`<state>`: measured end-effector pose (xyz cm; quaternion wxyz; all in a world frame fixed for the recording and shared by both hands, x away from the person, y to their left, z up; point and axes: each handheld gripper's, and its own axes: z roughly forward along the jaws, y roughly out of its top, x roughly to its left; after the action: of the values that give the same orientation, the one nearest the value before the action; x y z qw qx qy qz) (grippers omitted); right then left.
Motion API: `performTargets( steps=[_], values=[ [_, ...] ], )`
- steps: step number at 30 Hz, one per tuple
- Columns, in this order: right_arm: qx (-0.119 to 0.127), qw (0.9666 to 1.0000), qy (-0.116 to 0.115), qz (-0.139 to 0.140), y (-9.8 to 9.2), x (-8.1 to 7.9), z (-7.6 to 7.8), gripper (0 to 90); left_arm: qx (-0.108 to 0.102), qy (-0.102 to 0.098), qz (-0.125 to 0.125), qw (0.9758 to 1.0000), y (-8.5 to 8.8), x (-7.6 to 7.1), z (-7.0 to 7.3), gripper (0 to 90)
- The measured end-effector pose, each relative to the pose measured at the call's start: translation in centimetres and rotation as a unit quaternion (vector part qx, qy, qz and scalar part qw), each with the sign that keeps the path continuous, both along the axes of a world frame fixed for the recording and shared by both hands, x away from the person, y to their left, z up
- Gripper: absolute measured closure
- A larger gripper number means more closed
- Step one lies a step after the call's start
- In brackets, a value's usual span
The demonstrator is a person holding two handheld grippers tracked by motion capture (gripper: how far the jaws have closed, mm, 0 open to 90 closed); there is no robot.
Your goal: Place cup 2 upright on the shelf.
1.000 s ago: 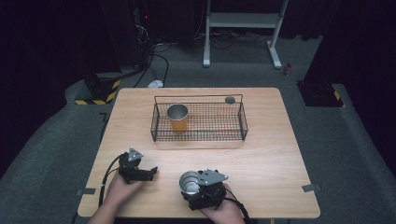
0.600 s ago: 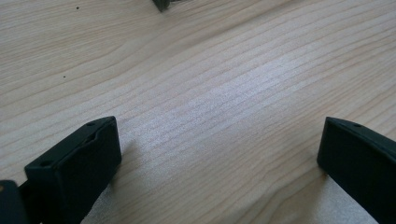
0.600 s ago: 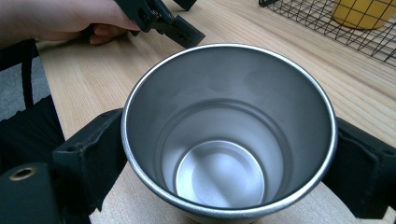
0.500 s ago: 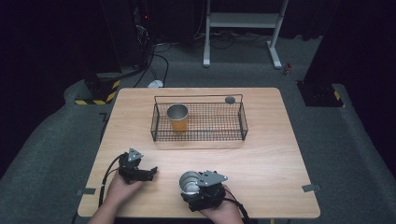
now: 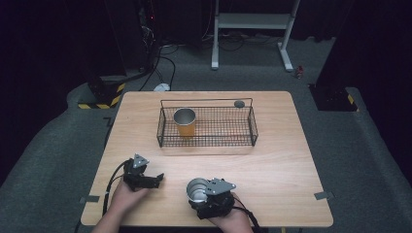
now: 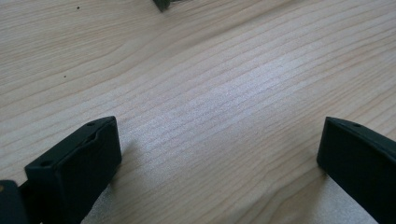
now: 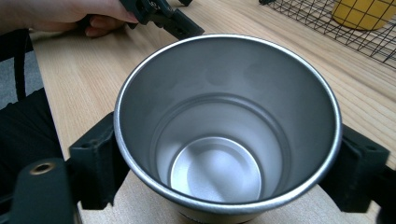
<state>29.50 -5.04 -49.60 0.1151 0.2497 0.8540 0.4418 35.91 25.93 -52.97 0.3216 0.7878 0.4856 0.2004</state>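
Nothing has shifted over the last second: right gripper [image 5: 201, 190] stays clamped on the steel cup [image 7: 226, 126] near the table's [image 5: 272, 165] front edge; left gripper [image 5: 156, 179] rests spread, empty. Transfer toward the wire basket [image 5: 206, 127] not begun.

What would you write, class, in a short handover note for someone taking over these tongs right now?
Right tongs: shut on a steel cup, upright and empty, at the table's near edge.
Left tongs: open, holding nothing, low over the bare table.
Wire basket: one yellow cup stands in its left end.
Done: steel cup gripped.
Left, probably: carry it to the basket and set it inside.
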Motion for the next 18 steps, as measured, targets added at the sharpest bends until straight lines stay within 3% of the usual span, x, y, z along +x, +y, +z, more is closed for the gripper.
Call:
performTargets(
  steps=[18],
  values=[
    [0.016, 0.9996, -0.010, -0.019, -0.70, 0.20, 0.49, 18.5, -0.001, -0.001, 0.002, 1.0000, 0.00, -0.09, -0.02, 0.2]
  ],
)
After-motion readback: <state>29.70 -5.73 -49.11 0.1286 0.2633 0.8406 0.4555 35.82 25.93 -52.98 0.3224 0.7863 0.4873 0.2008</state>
